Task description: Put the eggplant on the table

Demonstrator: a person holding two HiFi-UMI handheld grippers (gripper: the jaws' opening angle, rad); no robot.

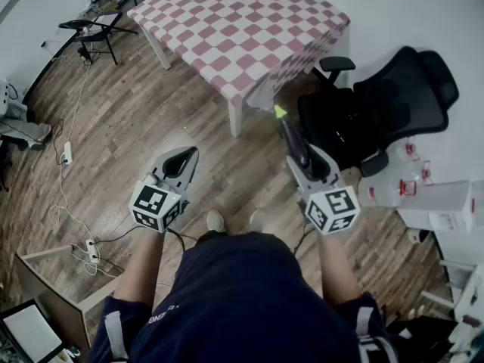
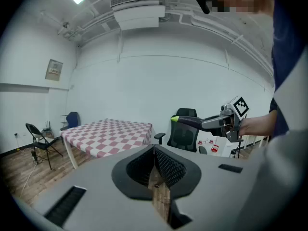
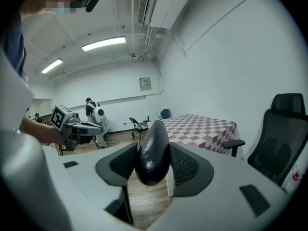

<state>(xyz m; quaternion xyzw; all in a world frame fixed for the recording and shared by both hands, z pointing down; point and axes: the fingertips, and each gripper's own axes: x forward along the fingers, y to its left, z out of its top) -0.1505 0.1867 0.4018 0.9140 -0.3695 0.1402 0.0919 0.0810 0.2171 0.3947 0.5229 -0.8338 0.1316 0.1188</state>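
My right gripper is shut on a dark purple eggplant, which sticks forward from between the jaws. In the head view the eggplant shows its green stem tip pointing toward the table, a square table under a pink-and-white checked cloth, still some way ahead. The right gripper hovers over the wooden floor near the table's corner. My left gripper is held out at the left with its jaws together and nothing between them. In the left gripper view the left gripper looks toward the table.
A black office chair stands right of the table, close to the right gripper. A folding chair stands at the back left. Cables and a power strip lie on the floor at left. Boxes sit at the right.
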